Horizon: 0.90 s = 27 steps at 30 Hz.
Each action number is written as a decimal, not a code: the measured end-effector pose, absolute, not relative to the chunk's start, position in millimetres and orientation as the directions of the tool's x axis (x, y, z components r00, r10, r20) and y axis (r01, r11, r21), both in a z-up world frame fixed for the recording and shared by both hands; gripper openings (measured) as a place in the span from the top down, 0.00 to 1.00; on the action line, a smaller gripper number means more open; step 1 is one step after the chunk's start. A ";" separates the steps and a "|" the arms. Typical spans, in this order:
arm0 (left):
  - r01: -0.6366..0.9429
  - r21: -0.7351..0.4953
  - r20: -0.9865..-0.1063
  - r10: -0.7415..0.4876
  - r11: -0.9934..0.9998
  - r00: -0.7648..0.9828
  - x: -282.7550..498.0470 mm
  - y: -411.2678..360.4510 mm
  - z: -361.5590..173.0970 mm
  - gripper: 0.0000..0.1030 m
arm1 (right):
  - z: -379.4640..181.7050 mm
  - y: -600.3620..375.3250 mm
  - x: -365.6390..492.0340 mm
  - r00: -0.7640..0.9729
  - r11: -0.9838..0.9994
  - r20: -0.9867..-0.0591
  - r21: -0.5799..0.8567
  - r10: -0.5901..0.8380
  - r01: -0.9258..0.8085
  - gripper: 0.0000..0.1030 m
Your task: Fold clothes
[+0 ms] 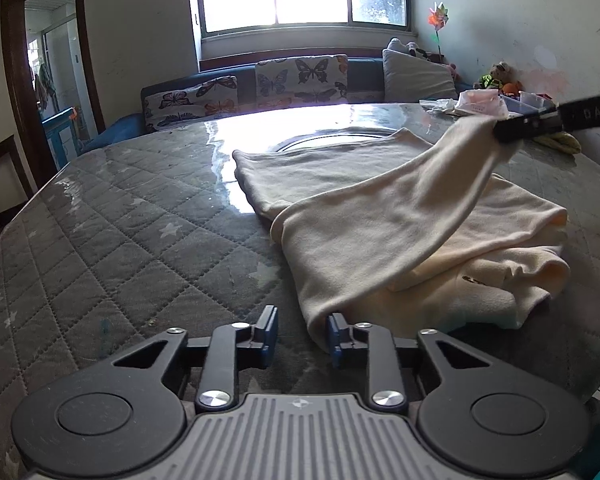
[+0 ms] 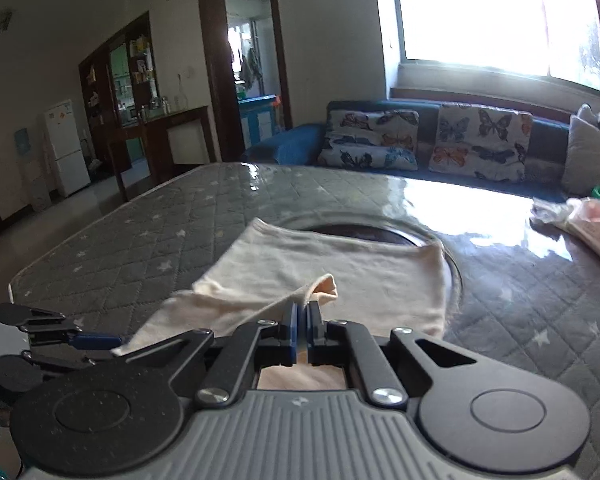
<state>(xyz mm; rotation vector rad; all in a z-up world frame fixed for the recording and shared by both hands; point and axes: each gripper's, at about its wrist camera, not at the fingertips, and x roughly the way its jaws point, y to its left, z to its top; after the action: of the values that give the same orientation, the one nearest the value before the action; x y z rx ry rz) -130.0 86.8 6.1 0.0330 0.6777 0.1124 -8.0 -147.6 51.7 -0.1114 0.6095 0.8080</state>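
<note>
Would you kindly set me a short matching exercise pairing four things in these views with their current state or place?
Things:
1. left tool
2. right tool
3. cream garment
4. butterfly cushions

States or places:
A. on the blue sofa under the window
B. shut on a sleeve
C. open, at the garment's near corner
D. partly folded on the quilted grey table cover

Pairs: 1-C, 2-B, 3-D, 4-A
</note>
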 end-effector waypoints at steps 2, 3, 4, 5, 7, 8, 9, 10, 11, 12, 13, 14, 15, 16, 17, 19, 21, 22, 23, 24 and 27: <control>-0.089 0.071 -0.625 0.113 0.994 0.773 -130.1 86.8 6.4 0.78 | 45.6 -150.6 -6.6 0.526 0.705 -0.569 0.140 0.632 -0.695 0.96; -0.086 0.072 -0.625 0.113 0.994 0.772 -130.1 86.8 6.6 0.78 | 42.5 -152.1 -5.9 0.523 0.710 -0.579 0.144 0.625 -0.689 0.96; -0.086 0.074 -0.626 0.113 0.994 0.772 -130.3 87.6 6.8 0.78 | 39.5 -153.6 -5.2 0.521 0.715 -0.588 0.148 0.619 -0.683 0.96; -0.086 0.072 -0.629 0.113 0.994 0.769 -130.4 89.6 7.2 0.78 | 36.5 -155.1 -4.5 0.518 0.720 -0.597 0.151 0.613 -0.677 0.96; -0.080 0.063 -0.638 0.102 0.995 0.764 -130.8 94.3 8.4 0.76 | 30.4 -158.1 -3.1 0.512 0.730 -0.615 0.158 0.600 -0.665 0.96; -0.074 0.063 -0.638 0.097 0.995 0.764 -132.1 95.8 9.8 0.76 | 27.4 -159.6 -2.4 0.509 0.735 -0.624 0.161 0.593 -0.659 0.96; -0.067 0.066 -0.639 0.094 0.996 0.764 -133.5 97.1 11.4 0.75 | 23.4 -159.1 -0.4 0.497 0.736 -0.644 0.157 0.582 -0.658 0.96; -0.061 0.069 -0.640 0.091 0.996 0.763 -134.9 98.4 13.1 0.75 | 19.3 -160.9 -3.5 0.482 0.730 -0.659 0.154 0.578 -0.666 0.95; -0.052 0.070 -0.641 0.084 0.996 0.763 -136.6 99.9 15.0 0.75 | 17.8 -161.7 -5.7 0.473 0.725 -0.667 0.148 0.575 -0.672 0.94; -0.041 0.067 -0.642 0.075 0.997 0.763 -138.8 102.1 17.5 0.73 | 17.1 -161.8 -7.0 0.466 0.721 -0.675 0.142 0.571 -0.678 0.93; -0.036 0.072 -0.640 0.073 0.997 0.765 -140.8 104.2 20.5 0.72 | 17.5 -162.1 -7.5 0.466 0.720 -0.677 0.136 0.569 -0.681 0.92; -0.030 0.076 -0.635 0.071 0.997 0.769 -143.2 105.7 24.1 0.68 | 19.3 -162.7 -7.4 0.470 0.719 -0.677 0.128 0.567 -0.684 0.90; -0.026 0.079 -0.629 0.070 0.997 0.774 -144.8 107.9 28.2 0.67 | 21.4 -163.5 -7.1 0.473 0.717 -0.676 0.119 0.565 -0.686 0.90; -0.028 0.082 -0.624 0.073 0.996 0.778 -145.5 110.0 32.4 0.67 | 24.2 -164.8 -6.7 0.484 0.720 -0.668 0.113 0.565 -0.684 0.90; -0.030 0.083 -0.618 0.075 0.996 0.783 -145.0 112.1 36.3 0.67 | 27.0 -165.6 -5.8 0.494 0.722 -0.659 0.109 0.566 -0.683 0.90; -0.036 0.079 -0.605 0.077 0.996 0.792 -140.2 116.0 43.2 0.67 | 30.7 -164.5 -3.1 0.510 0.723 -0.642 0.103 0.573 -0.683 0.90; -0.043 0.060 -0.594 0.071 0.997 0.801 -131.5 118.3 48.9 0.67 | 30.2 -159.4 0.7 0.516 0.717 -0.626 0.102 0.585 -0.690 0.90; -0.043 0.043 -0.588 0.060 0.998 0.806 -125.9 118.5 51.3 0.67 | 29.7 -156.6 2.7 0.518 0.714 -0.618 0.102 0.591 -0.693 0.90; -0.039 0.025 -0.581 0.046 0.999 0.812 -119.3 117.9 52.9 0.67 | 27.2 -149.7 8.6 0.513 0.708 -0.616 0.107 0.598 -0.698 0.90; -0.032 0.010 -0.574 0.032 0.999 0.818 -111.7 116.5 54.0 0.67 | 25.6 -145.7 11.4 0.508 0.704 -0.615 0.112 0.603 -0.701 0.90; -0.004 -0.005 -0.563 0.001 1.000 0.827 -90.1 108.4 51.7 0.67 | 18.8 -135.0 16.0 0.497 0.694 -0.619 0.111 0.609 -0.712 0.90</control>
<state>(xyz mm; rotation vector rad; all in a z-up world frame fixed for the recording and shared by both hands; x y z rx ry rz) -90.1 108.4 51.7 -0.0061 0.5977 0.0026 16.0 -135.0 18.8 -0.1668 0.6794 0.8037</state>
